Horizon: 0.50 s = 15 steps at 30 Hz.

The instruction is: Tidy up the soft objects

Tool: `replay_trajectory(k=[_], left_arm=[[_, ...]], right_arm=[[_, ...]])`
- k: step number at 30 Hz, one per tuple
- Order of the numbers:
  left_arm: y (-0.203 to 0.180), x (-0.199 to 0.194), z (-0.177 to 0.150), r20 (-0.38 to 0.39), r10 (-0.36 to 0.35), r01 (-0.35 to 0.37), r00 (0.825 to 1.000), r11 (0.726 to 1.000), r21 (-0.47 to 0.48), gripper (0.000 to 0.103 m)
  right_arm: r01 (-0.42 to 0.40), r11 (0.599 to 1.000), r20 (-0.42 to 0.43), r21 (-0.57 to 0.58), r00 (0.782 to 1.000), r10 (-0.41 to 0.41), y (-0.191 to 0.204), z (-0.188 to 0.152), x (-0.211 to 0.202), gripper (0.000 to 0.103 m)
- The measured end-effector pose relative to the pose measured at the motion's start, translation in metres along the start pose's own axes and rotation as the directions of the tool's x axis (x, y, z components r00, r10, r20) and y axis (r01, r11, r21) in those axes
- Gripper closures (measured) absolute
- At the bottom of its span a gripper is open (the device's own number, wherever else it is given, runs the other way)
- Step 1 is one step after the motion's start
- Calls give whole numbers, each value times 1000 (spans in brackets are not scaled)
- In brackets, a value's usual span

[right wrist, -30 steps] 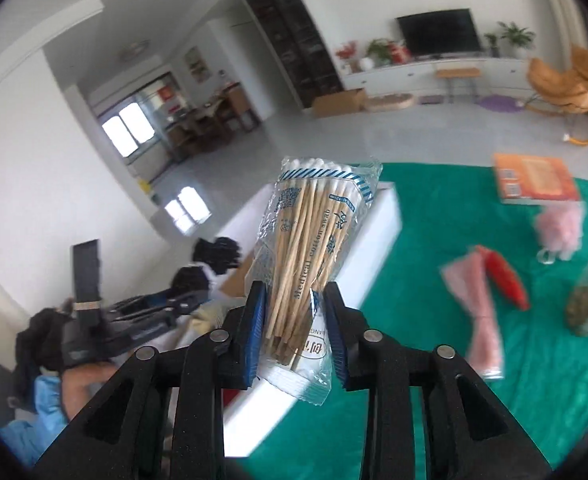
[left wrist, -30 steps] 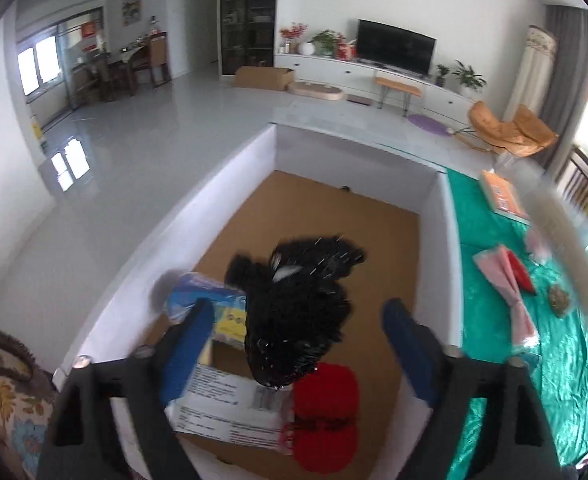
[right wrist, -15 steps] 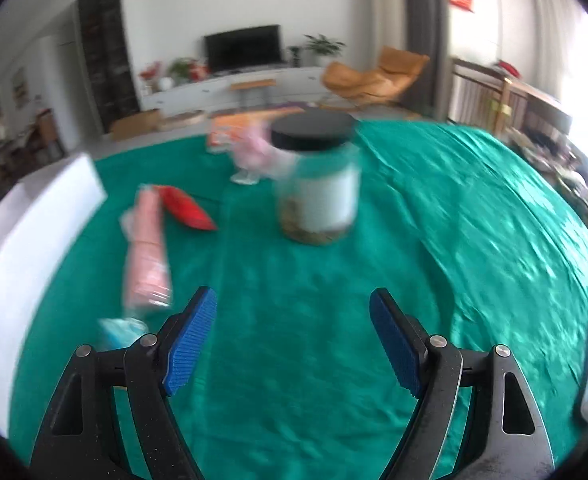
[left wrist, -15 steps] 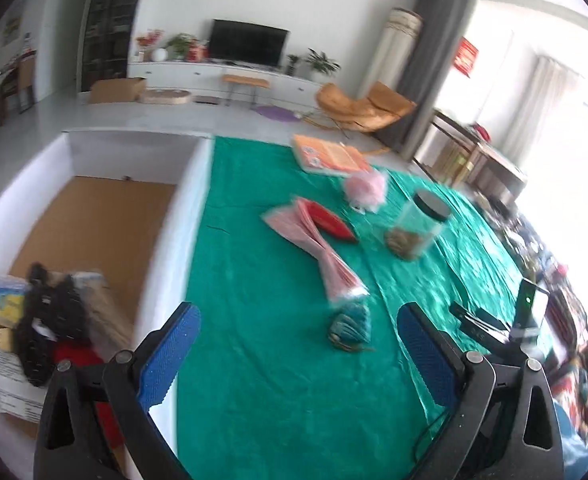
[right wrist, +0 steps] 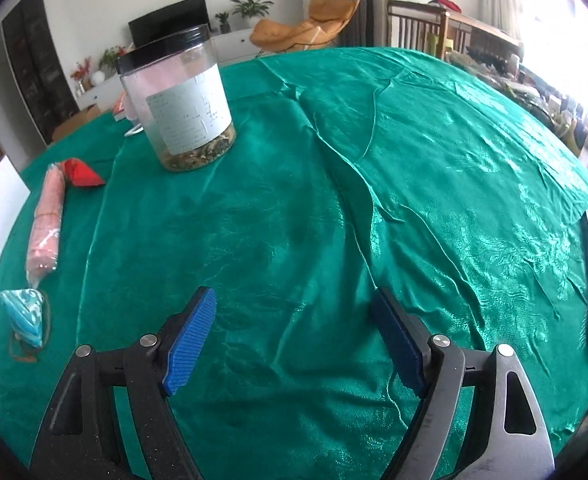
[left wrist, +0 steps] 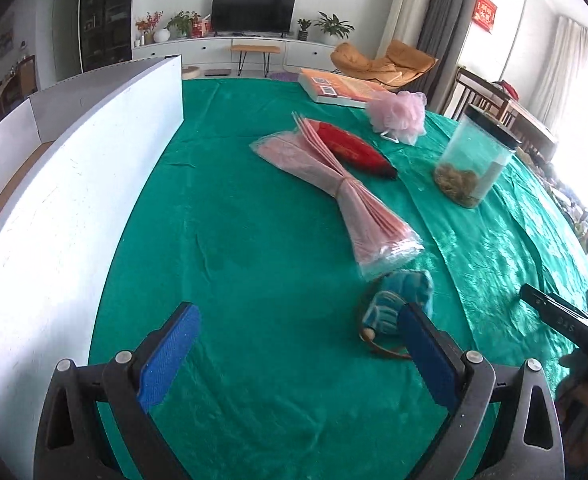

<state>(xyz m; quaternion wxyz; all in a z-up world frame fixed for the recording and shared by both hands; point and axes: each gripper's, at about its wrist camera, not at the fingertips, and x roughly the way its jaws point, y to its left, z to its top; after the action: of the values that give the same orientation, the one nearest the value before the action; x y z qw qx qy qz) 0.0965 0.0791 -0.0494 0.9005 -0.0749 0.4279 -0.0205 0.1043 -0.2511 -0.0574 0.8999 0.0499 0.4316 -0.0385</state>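
My left gripper (left wrist: 297,320) is open and empty, low over the green cloth. A small blue patterned pouch (left wrist: 397,300) with a brown cord lies just beyond its right finger. Beyond it lie a pink bundle in clear wrap (left wrist: 333,184), a red pouch (left wrist: 353,148) and a pink mesh puff (left wrist: 397,112). My right gripper (right wrist: 294,308) is open and empty over bare cloth. In the right wrist view the blue pouch (right wrist: 24,312), pink bundle (right wrist: 46,216) and red pouch (right wrist: 80,172) lie at the far left.
A white-walled box (left wrist: 74,184) stands along the table's left side. A clear jar with a black lid (left wrist: 473,160) stands right of the red pouch, also in the right wrist view (right wrist: 182,104). An orange book (left wrist: 341,88) lies at the far edge.
A second ago the left gripper hung over the box beside a black plush and the right held a cotton-swab pack. Both now are open and empty over the cloth, closer to the table.
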Motion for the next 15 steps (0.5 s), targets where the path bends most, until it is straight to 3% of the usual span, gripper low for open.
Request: replay_trajectory(k=[6,12,15], left_arm=[[6,25,-3,-18,51,-50,999,998,46,4],[5,33,-5,-47,49,-46,998,997,58,0],[-2,37,-6,-60,100,-94,993,991,97,0]], right_arm=[[19,1000,-8,-25,1000,-20,4,-1,0,18],[25,999,-11,-34,1000,-26,6,-2,0,17],[27,999,-12,-37,1000,-27,6,-3,0,16]])
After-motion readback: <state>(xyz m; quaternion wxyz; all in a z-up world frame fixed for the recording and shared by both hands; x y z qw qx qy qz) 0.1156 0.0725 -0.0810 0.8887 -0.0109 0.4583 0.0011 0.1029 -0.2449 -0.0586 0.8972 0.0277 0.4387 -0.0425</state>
